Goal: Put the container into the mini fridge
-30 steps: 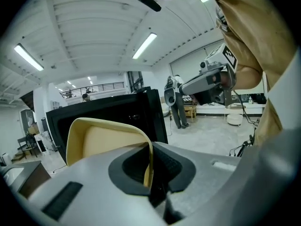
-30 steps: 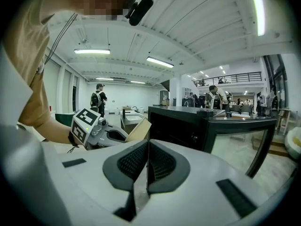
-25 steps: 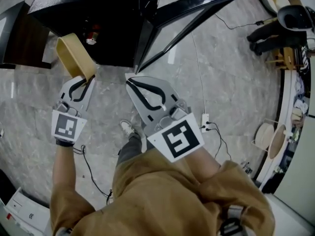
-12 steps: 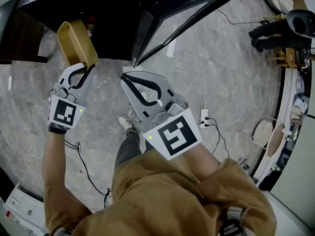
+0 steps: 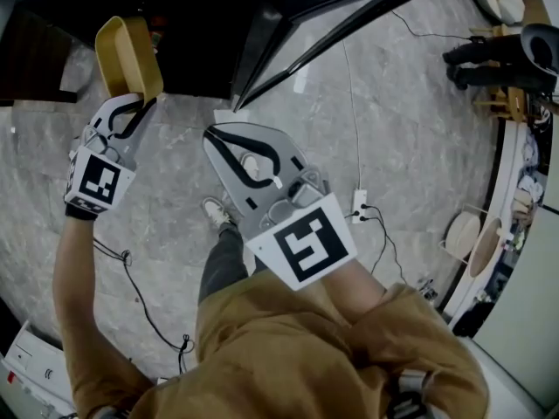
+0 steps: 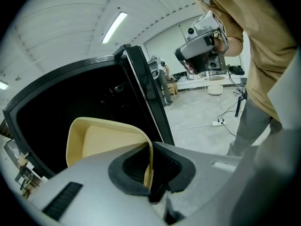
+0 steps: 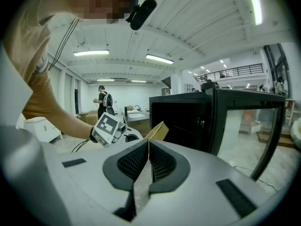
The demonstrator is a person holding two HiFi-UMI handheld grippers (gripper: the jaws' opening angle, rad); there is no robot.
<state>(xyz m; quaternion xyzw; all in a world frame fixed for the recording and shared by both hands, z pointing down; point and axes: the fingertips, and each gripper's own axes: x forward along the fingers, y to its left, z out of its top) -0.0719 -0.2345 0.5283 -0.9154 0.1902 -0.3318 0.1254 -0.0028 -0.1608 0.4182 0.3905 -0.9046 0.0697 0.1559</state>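
Markings: each cube carried a black-and-white square marker. The marks on the white box (image 5: 26, 367) in the lower left corner of the head view were too small for me to read.
Container: I saw the tan container (image 5: 131, 52) in the upper left of the head view, off the floor and against the dark front of the black mini fridge (image 5: 205, 20). I could not tell whether it had passed into the opening.
Long axis: it ran from the jaws up towards the top of the frame and the fridge. The container stood on edge, with its open side turned back towards the left gripper view (image 6: 103, 140).
Left hand-held gripper (image 5: 138, 110): clamped on the near rim wall of the container, one jaw inside the wall and one outside.
Right hand-held gripper (image 5: 225, 140): jaws pressed together with nothing between them, in mid frame over the grey floor.
Fridge door (image 5: 349, 3): swung open, in the upper right of the head view.
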